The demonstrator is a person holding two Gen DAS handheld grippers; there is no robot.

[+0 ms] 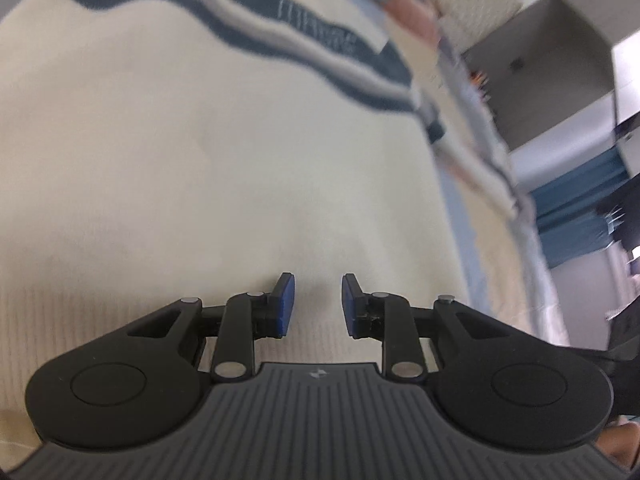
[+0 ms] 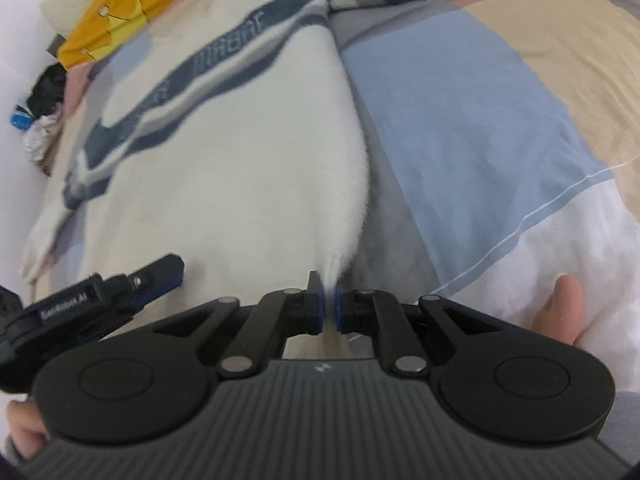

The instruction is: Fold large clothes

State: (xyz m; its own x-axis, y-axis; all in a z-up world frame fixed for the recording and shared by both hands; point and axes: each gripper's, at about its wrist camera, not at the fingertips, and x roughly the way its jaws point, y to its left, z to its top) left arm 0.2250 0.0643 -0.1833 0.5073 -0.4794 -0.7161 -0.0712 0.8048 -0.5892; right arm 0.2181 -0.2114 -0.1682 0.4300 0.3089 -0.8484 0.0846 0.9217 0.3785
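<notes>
Here the right gripper (image 2: 328, 304) pinches the cream sweater's (image 2: 224, 168) near edge to lift it for folding, while the left gripper (image 1: 318, 300) hangs spread, holding nothing.

Sweater (image 2: 224, 160) spread flat on the bed cover (image 2: 460, 120), left gripper (image 2: 160, 276) just left of right gripper (image 2: 329, 304) — pillow (image 2: 120, 8) behind.

My two grippers are black plastic: the left gripper (image 1: 318, 304) and right gripper (image 2: 329, 306) have blue pads on the fingers (image 1: 285, 304), silver screws, ribbed grey bodies, and a small white logo.
</notes>
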